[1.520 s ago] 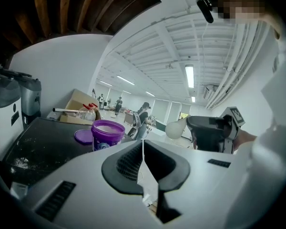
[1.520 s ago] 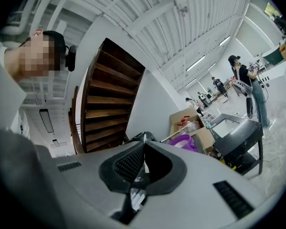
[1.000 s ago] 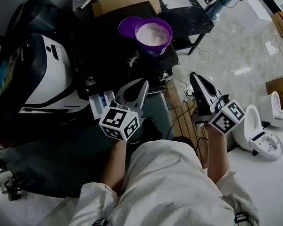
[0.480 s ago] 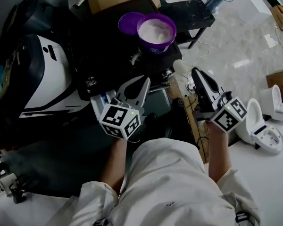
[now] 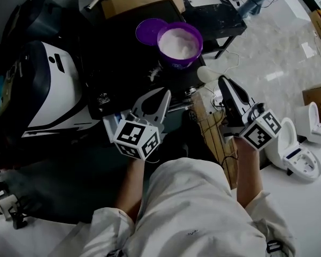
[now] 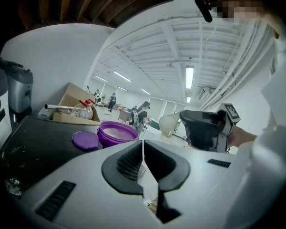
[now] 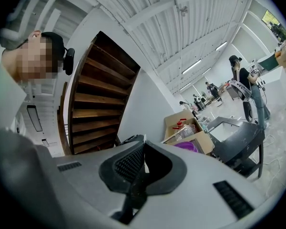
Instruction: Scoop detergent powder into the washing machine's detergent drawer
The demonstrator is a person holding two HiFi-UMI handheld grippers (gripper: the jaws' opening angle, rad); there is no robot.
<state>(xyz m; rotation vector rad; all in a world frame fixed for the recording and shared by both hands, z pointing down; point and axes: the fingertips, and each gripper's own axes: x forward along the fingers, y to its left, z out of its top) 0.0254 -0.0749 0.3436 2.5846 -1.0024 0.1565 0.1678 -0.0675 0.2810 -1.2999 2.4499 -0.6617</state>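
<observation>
Black counter point(image 5: 117, 63) fills the upper centre of the head view, with pale floor point(image 5: 278, 52) to its right. An open purple tub point(image 5: 176, 60) stands on the counter, filled with white powder point(image 5: 179, 39). Its purple lid point(image 5: 148, 31) lies flat just beside the tub, on its left. A cardboard box point(image 5: 142, 1) sits behind them. The drawer point(image 5: 112, 125), white with a blue part inside, projects from the front below the counter edge, partly pulled out.

Left claw point(image 5: 163, 94): held over the counter's front edge, just beside the drawer, pointing toward the tub. The left gripper view shows the jaws pressed together with nothing between them, and the tub and lid ahead.

Right claw point(image 5: 223, 82): held off the counter's right corner, above wooden slats point(image 5: 211, 127). The jaws are pressed together and hold nothing. A white rounded object point(image 5: 206, 74) lies just beside the tip; what it is cannot be determined.
</observation>
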